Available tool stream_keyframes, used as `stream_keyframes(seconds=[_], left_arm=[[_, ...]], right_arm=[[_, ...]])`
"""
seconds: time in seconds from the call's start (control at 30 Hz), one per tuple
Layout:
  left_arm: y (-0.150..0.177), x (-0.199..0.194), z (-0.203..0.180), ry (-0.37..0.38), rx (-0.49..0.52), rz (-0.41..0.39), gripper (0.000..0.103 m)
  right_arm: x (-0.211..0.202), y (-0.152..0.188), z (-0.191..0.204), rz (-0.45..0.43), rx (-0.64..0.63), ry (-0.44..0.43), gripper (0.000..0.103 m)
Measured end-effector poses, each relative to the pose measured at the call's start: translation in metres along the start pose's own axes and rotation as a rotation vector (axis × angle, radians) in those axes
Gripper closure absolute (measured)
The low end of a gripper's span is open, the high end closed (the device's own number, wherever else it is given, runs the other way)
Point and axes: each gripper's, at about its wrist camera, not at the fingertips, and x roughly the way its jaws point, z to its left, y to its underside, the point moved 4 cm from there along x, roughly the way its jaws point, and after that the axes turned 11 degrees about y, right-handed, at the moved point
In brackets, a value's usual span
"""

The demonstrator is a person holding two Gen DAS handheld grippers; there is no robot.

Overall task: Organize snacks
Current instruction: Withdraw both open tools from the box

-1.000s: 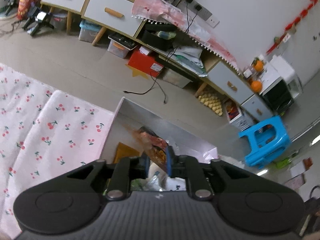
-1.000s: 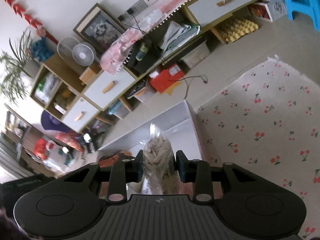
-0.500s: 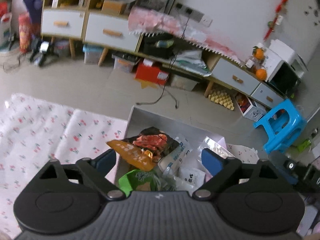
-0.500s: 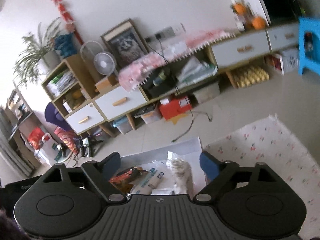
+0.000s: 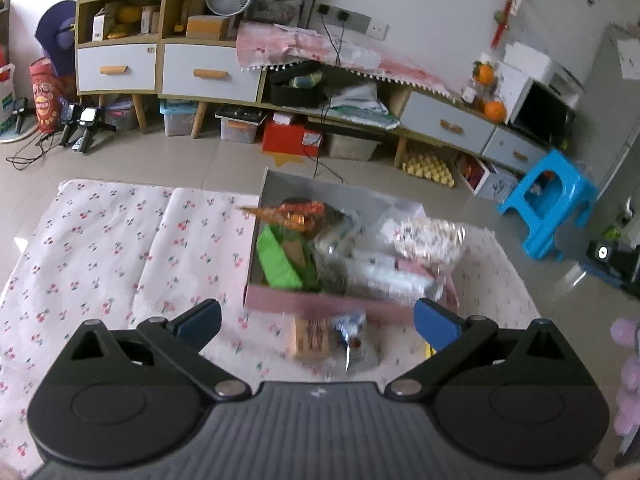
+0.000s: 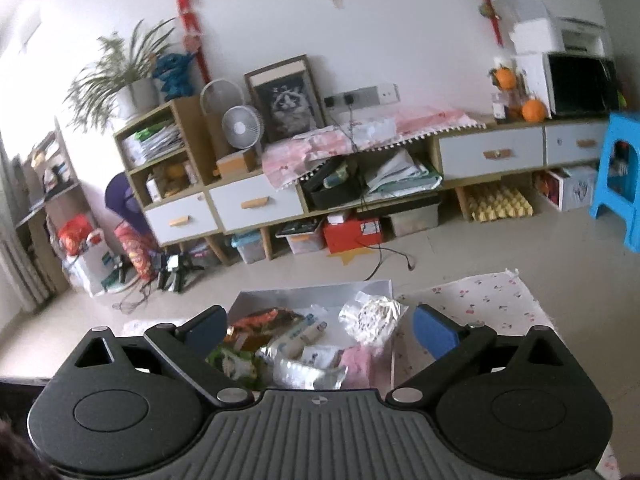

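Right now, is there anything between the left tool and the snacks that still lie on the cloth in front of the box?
Nothing visible. The brown packet and blue-white packet lie beside the pink box, directly before the opening, empty left tool.

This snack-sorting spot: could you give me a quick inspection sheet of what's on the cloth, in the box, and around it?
Surface: cherry-print cloth spread flat on a tiled floor.
Job's things: pink box on the cloth, piled with snack packets, among them a green packet and a clear bag of pale snacks; two small packets lie on the cloth outside its near wall.
Clutter: nothing else seen on the cloth.
Grippers: left gripper and right gripper are opening, with nothing held between their jaws.
Cables: black cable trails across the floor from the wall sockets.
Surroundings: low cabinet with drawers, fan, blue stool.
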Motion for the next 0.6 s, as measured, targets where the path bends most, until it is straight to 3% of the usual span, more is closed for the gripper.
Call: stream_keyframes(seconds=[0.33,0.43,0.6], left_arm=[[0.042,-0.009,-0.010,-0.037,0.094,0.062,0.000],[0.051,-0.009,-0.008,-0.049,0.098,0.054,0.000],[0.060,-0.001,-0.001,-0.101,0.088,0.089,0.000]], right_arm=[[-0.031,0.036,0.015,-0.032,-0.140,-0.075,0.000],[-0.031,0.049,0.019,0.004,-0.198,-0.106,0.000],[-0.027,0.079,0.029,0.078,-0.406,-0.167,0.000]])
